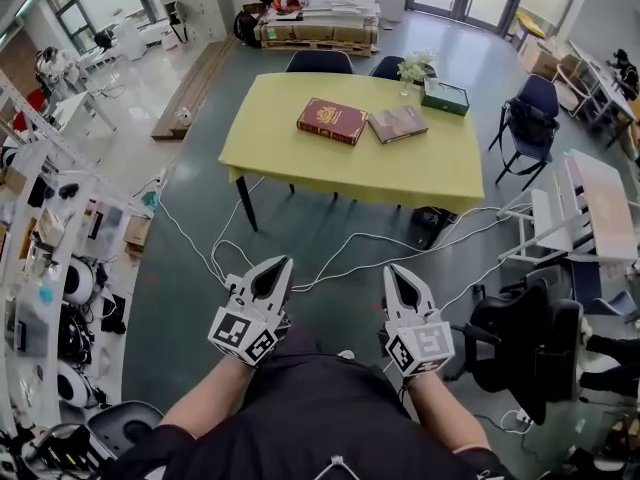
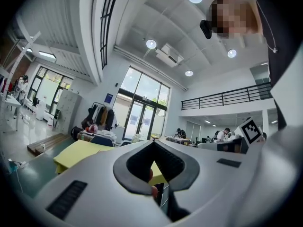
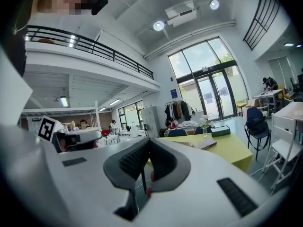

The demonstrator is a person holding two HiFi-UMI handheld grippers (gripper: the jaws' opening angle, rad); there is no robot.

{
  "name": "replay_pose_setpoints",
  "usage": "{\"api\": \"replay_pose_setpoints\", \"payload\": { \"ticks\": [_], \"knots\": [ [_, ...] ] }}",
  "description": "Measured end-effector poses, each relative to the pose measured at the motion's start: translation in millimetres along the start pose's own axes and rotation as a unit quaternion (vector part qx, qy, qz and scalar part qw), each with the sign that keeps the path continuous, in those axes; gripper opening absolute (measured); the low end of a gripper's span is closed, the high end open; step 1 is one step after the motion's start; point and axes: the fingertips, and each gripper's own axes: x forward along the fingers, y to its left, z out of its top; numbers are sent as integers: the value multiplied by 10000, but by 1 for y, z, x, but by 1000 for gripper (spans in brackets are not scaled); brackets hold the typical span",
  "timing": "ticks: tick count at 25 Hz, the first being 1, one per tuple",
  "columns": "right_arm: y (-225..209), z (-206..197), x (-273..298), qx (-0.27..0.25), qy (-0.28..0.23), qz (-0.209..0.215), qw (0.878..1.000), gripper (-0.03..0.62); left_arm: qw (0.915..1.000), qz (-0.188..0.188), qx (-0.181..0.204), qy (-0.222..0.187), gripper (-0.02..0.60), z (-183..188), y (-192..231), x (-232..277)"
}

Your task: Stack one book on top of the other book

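Observation:
Two books lie side by side on the yellow table [image 1: 300,148], far ahead in the head view: a dark red book [image 1: 332,120] on the left and a brown book [image 1: 397,123] to its right. My left gripper [image 1: 280,264] and right gripper [image 1: 396,271] hover low over the floor, well short of the table, both shut and holding nothing. In the right gripper view the brown book [image 3: 201,144] shows on the table [image 3: 227,152] beyond my shut jaws. The left gripper view shows the table [image 2: 75,152] only.
A green box [image 1: 445,96] and a small flower vase [image 1: 410,71] stand at the table's far right. Blue chairs [image 1: 320,62] sit behind it, another chair [image 1: 522,128] to its right. White cables [image 1: 330,258] trail over the floor. Shelving [image 1: 40,268] lines the left; a black chair [image 1: 525,343] stands near right.

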Motion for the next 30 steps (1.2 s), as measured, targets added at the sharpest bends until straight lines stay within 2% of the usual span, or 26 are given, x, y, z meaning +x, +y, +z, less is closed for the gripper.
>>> {"api": "replay_pose_setpoints", "payload": {
  "ticks": [3,8,13,18,22,30],
  "knots": [
    [-13,-4,8,156,-18,23,9999,15,9999,43,79,77,3,-5,1,10],
    [-26,1,46,-102,4,35,9999,15,9998,-101,183,71,3,-3,18,42],
    [-40,7,83,104,66,-101,9999,15,9995,-271,150,23,3,10,47,82],
    [-55,17,124,84,121,-317,9994,14,9989,-451,88,35,3,22,83,115],
    [-59,27,156,321,61,-366,9988,14,9975,-705,13,54,3,30,104,138],
    [-61,38,221,230,143,-614,9977,14,9948,-1019,32,82,2,43,157,173]
  ]
}}
